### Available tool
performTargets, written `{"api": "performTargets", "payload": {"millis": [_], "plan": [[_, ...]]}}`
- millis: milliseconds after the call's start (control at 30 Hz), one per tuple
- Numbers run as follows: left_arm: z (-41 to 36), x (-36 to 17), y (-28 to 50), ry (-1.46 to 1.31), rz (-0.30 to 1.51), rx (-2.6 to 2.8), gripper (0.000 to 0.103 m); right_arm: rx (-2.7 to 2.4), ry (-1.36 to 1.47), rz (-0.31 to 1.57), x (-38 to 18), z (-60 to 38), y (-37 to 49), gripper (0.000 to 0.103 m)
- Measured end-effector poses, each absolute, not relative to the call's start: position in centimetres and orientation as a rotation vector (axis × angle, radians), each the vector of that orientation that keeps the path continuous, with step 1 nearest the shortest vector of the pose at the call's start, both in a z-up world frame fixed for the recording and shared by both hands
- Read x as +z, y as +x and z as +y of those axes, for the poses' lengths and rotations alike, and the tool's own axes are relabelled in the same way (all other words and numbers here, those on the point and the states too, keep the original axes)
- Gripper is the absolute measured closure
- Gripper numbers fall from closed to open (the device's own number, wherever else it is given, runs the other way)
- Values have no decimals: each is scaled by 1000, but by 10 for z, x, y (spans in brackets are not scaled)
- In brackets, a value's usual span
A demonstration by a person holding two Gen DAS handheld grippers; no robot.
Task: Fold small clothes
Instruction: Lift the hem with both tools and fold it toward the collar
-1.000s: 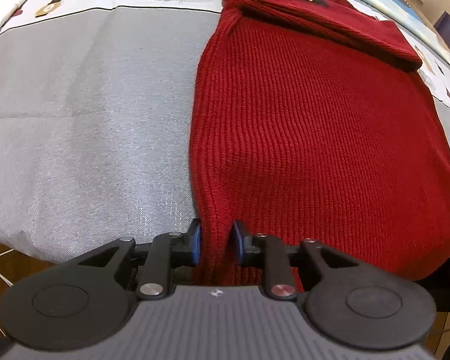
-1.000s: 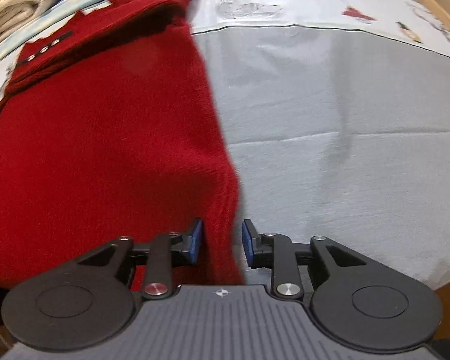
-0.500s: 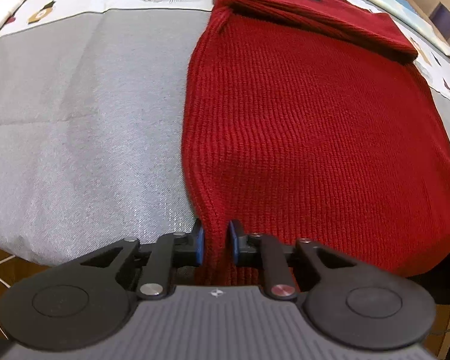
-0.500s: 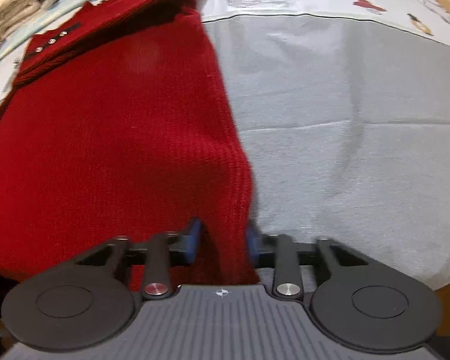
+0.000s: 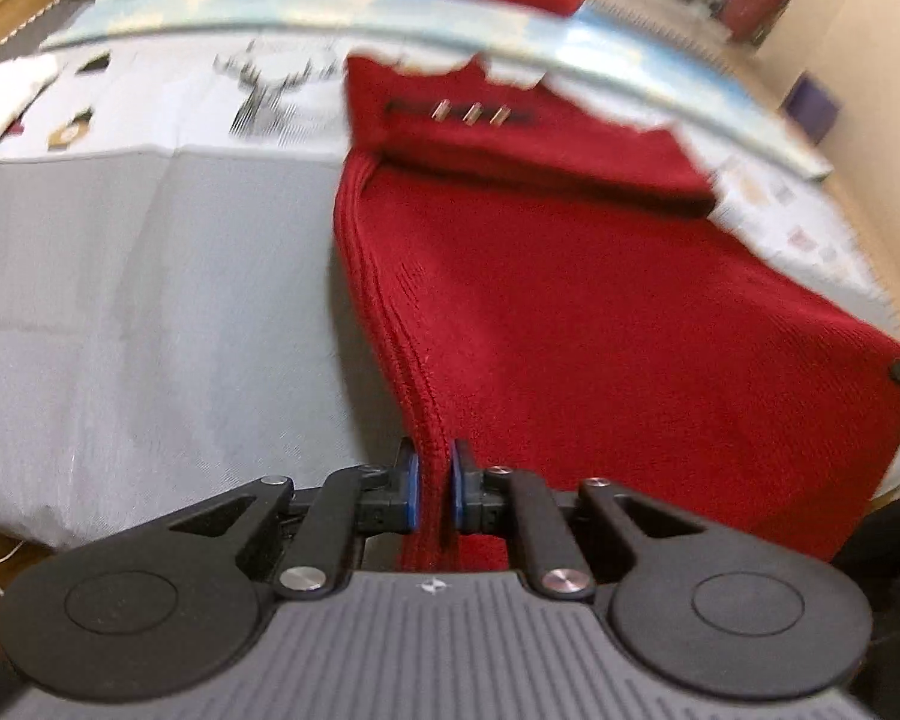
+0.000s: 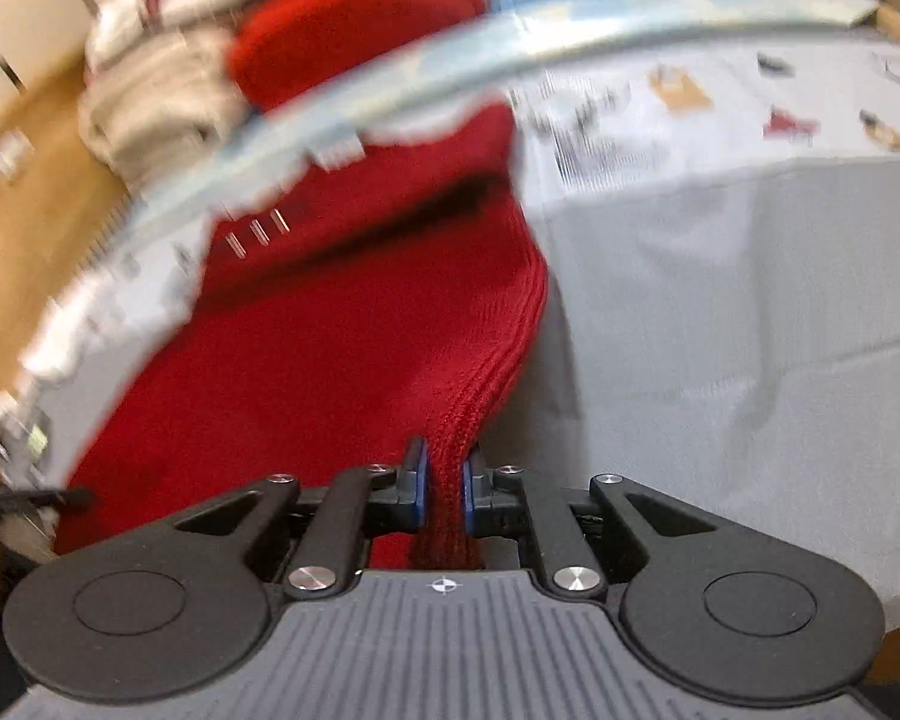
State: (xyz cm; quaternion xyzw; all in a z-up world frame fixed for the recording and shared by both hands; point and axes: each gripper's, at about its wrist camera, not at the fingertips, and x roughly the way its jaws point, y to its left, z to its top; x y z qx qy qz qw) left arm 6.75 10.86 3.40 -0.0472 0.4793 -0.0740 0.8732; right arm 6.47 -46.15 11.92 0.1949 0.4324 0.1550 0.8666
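Both claws are clamped on the near hem corners of the red ribbed knit sweater (image 5: 600,312): left claw (image 5: 431,489), right claw (image 6: 444,492). It lies on the grey cloth-covered bench (image 5: 150,300), sleeves apparently folded across the top; the bottom-to-top fold looks left to do.
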Motion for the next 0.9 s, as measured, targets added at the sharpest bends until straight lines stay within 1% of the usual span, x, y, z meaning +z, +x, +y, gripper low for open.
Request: {"api": "performTargets", "payload": {"millis": [100, 233, 400, 567, 800, 900], "plan": [[109, 63, 48, -120, 938, -200, 93, 358, 455, 811, 151, -477, 48, 93], [118, 94, 13, -169, 871, -267, 93, 378, 536, 741, 178, -502, 18, 93], [136, 98, 5, -226, 878, -283, 93, 351, 582, 744, 176, -531, 1, 94], [143, 86, 56, -230, 929, -267, 93, 303, 585, 792, 166, -541, 30, 94], [151, 64, 170, -188, 995, -236, 93, 251, 489, 871, 147, -527, 139, 93], [166, 43, 210, -289, 1045, -219, 93, 198, 474, 916, 127, -524, 186, 94]]}}
